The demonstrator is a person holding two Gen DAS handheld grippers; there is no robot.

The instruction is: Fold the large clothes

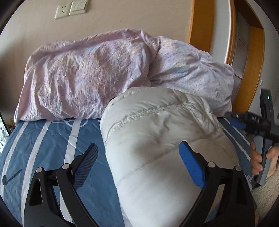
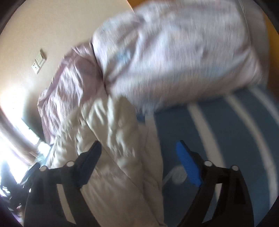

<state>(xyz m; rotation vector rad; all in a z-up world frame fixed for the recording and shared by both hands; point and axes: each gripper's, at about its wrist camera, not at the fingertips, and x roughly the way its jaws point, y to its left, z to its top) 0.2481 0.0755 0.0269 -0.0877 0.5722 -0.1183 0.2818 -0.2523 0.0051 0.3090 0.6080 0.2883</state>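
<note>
both grippers, left (image 1: 139,167) and right (image 2: 139,164), gape empty over the white jacket (image 1: 157,139) bunched on the bed (image 1: 43,139); unheld, its puffy fold may spring open.

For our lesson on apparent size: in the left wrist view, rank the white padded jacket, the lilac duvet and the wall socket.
1. Lilac duvet
2. White padded jacket, nearer the camera, so this order is unsure
3. Wall socket

a beige wall (image 1: 122,15) with a socket plate (image 1: 61,11), an orange wooden door frame (image 1: 200,26) beside it.
</note>
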